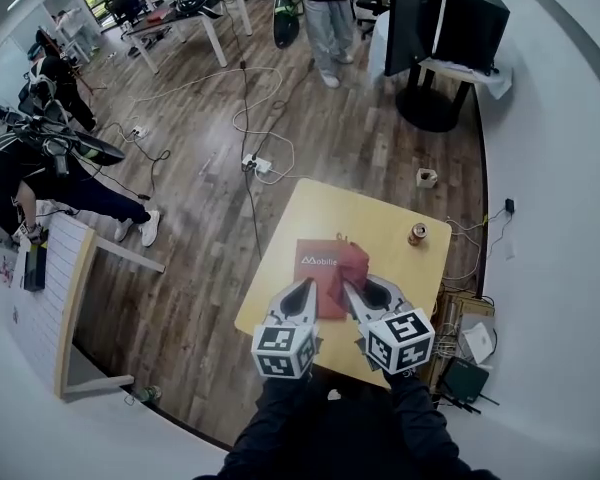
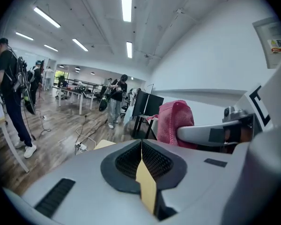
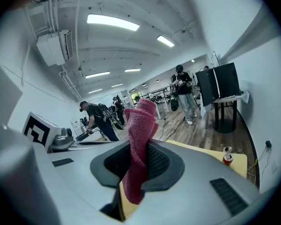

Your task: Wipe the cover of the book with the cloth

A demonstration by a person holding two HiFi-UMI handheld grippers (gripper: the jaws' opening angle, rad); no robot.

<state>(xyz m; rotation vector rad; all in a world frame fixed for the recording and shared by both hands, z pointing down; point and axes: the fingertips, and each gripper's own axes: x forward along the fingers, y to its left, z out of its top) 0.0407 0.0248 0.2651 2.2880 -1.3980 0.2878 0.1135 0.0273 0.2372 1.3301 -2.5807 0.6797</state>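
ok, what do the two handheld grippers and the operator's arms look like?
The left gripper and right gripper are matching light grey moulded shells. Their fingers carry black ribbed pads in a dark teardrop-shaped recess. Each gripper bears a white cube with black square markers at its rear. The person wears dark long sleeves.

in the head view the red book (image 1: 313,261) shows only in part: the pink cloth (image 1: 352,266) covers its right side, where the white print ends, and the left gripper (image 1: 304,288) overlaps its near edge. the table (image 1: 400,218) loses its near edge behind the left gripper, the right gripper (image 1: 352,290) and the person's sleeves (image 1: 280,433). the can (image 1: 417,233) is too small to read (in either view that shows it). in the right gripper view the pink cloth hides where the jaws meet.
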